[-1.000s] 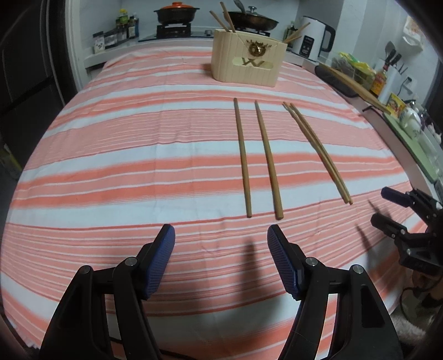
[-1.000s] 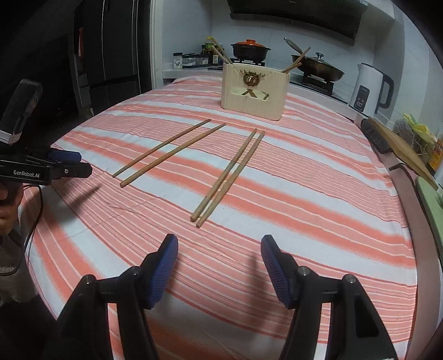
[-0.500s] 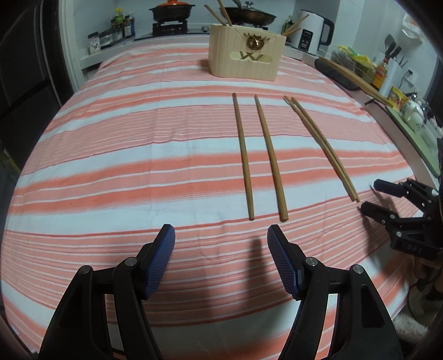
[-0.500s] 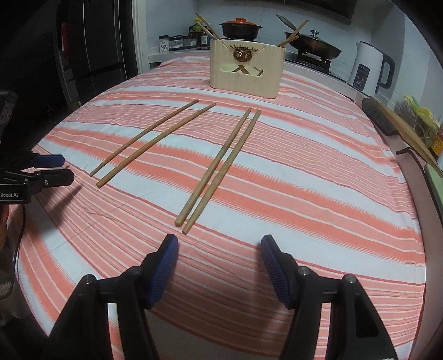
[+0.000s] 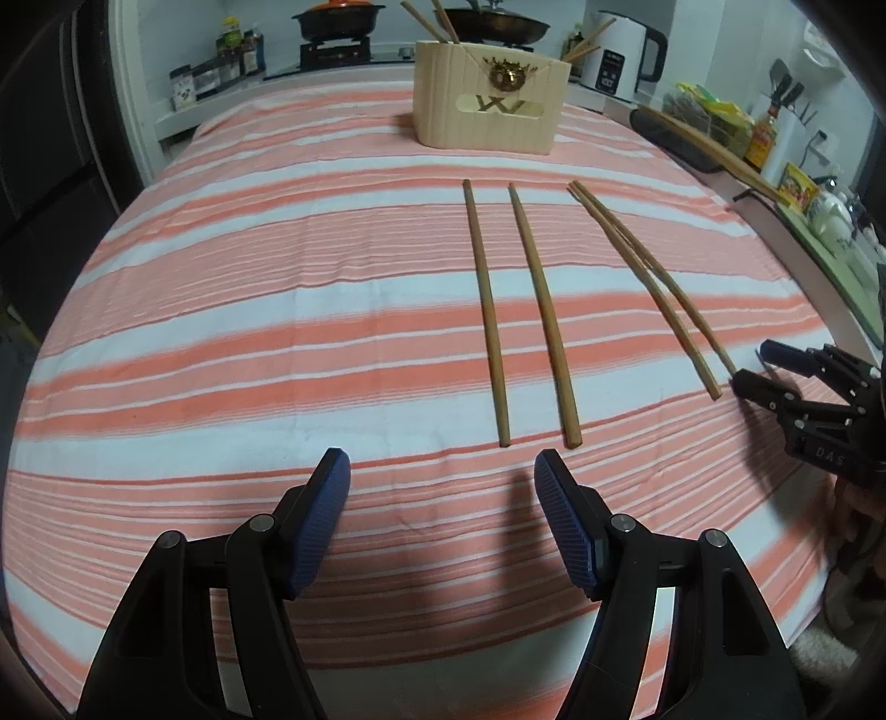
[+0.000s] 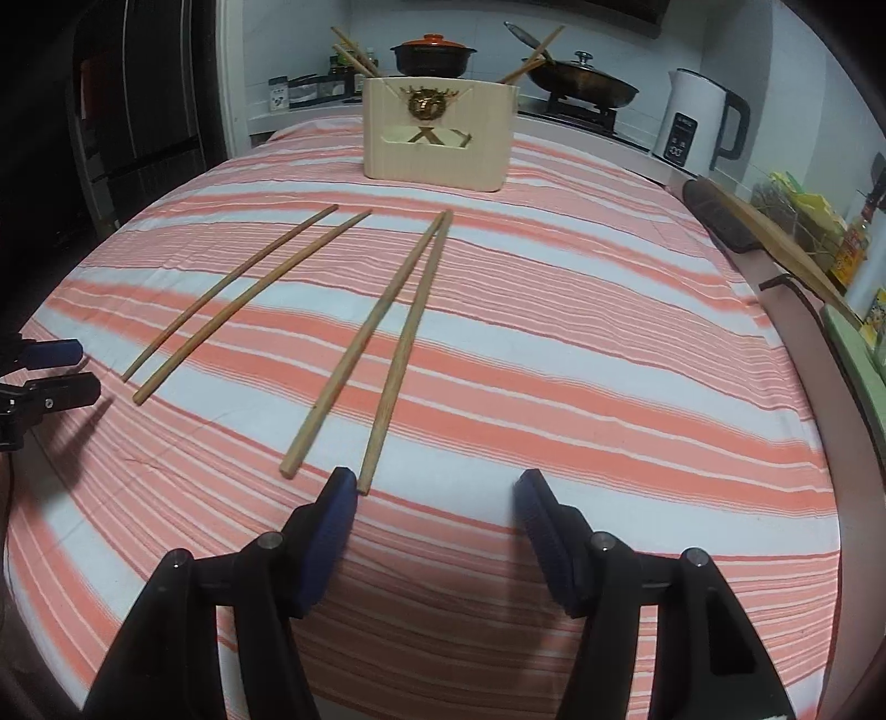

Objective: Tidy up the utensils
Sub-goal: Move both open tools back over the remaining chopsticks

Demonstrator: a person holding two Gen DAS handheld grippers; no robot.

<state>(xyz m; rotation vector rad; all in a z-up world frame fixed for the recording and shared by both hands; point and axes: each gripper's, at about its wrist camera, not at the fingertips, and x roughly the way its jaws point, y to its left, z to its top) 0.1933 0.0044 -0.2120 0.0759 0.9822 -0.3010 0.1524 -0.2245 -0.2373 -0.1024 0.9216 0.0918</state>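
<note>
Two pairs of wooden chopsticks lie on the striped cloth. The left pair [image 5: 520,310] lies parallel, ahead and slightly right of my open, empty left gripper [image 5: 443,476]. The right pair [image 6: 376,343] forms a narrow V; its near ends lie just in front of the left finger of my open, empty right gripper [image 6: 434,493]. The right gripper also shows at the right edge of the left wrist view [image 5: 758,365], close to the right pair [image 5: 653,282]. A pale wooden utensil holder [image 5: 490,116] stands at the far end with several chopsticks in it.
The table wears an orange and white striped cloth [image 5: 249,310]. Behind it is a stove with a pot [image 6: 432,52] and a pan [image 6: 581,83]. A white kettle [image 6: 698,130] stands at the back right, and a counter with bottles and packets runs along the right [image 5: 775,149].
Both grippers have moved forward over the table towards the chopsticks. The right gripper now reaches the near ends of the right pair. Both stay open.
</note>
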